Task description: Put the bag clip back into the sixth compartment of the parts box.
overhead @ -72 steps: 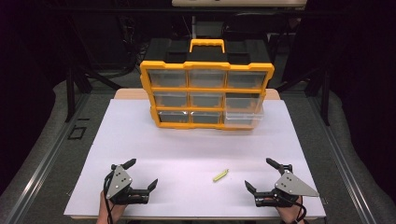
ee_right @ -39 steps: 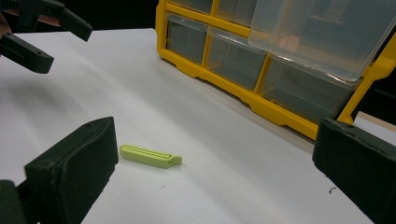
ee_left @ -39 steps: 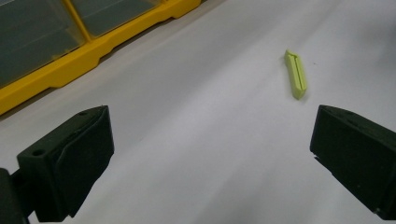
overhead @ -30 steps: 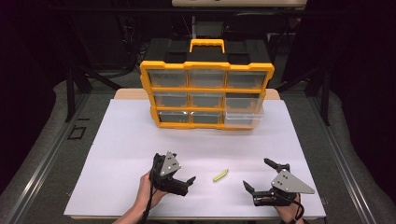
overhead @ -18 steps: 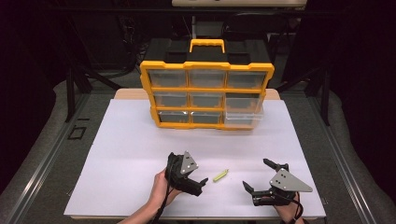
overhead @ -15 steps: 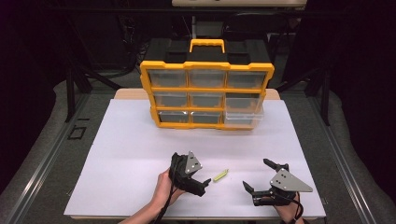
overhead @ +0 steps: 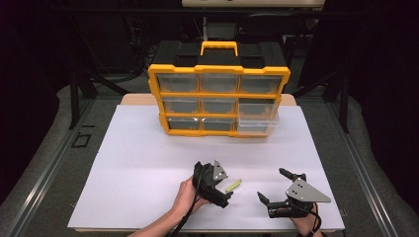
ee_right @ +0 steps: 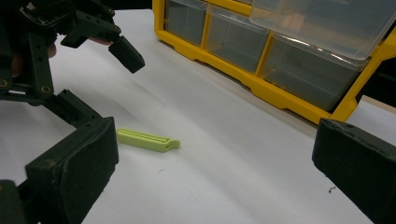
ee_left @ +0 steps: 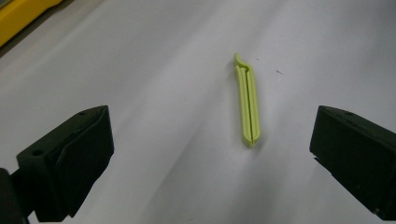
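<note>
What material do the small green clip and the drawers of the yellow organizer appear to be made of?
The green clip looks like moulded plastic with a matte finish: uniform colour, a clean groove along its length, a curled tip. The drawers seem to be clear, slightly glossy plastic, since you see through them. The organizer frame appears to be opaque yellow plastic.

Bright overhead light on the white board [overhead: 138, 163], dark surroundings, soft shadows, both gripper views slightly blurred
</note>
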`<state>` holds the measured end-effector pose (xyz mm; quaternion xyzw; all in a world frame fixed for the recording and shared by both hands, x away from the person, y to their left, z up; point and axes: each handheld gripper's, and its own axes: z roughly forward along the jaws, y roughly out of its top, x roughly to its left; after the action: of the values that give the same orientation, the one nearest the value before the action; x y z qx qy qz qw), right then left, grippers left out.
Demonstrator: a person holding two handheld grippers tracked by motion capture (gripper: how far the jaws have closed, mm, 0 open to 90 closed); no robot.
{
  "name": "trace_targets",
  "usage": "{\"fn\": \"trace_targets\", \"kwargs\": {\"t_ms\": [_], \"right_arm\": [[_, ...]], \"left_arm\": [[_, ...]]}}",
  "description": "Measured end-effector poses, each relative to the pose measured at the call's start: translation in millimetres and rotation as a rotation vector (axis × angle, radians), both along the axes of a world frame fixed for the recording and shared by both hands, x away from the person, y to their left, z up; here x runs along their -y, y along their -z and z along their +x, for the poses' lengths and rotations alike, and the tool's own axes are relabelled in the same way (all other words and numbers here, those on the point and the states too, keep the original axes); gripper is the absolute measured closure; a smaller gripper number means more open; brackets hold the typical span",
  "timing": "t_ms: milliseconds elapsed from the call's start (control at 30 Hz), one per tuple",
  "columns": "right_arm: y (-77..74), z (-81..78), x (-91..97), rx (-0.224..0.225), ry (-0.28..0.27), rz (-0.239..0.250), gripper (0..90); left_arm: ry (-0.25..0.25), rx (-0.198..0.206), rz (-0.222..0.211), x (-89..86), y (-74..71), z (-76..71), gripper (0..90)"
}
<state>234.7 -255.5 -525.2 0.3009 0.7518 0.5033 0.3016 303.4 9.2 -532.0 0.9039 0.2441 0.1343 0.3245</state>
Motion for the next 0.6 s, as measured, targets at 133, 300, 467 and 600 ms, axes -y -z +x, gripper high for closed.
{"fn": "trace_targets", "kwargs": {"t_ms": [133, 300, 467, 600], "right_arm": [[0.1, 0.4, 0.8, -0.002, 0.002, 0.000, 0.0], [0.4, 0.7, 0.1, -0.003, 0.005, -0.005, 0.1], [0.4, 0.9, -0.1, -0.002, 0.005, -0.011, 0.2], [0.7, 0.7, -0.7, -0.006, 0.005, -0.008, 0.2]], "left_arm": [[0.018, -0.008, 0.031, 7.8, 0.6, 2.9, 4.4], [0.019, -0.020, 0.028, 15.1, 2.1, 4.9, 18.4], [0.041, -0.018, 0.042, 22.0, 0.3, 5.3, 35.5], [0.049, -0.016, 0.053, 26.5, 1.7, 6.8, 48.3]]}}
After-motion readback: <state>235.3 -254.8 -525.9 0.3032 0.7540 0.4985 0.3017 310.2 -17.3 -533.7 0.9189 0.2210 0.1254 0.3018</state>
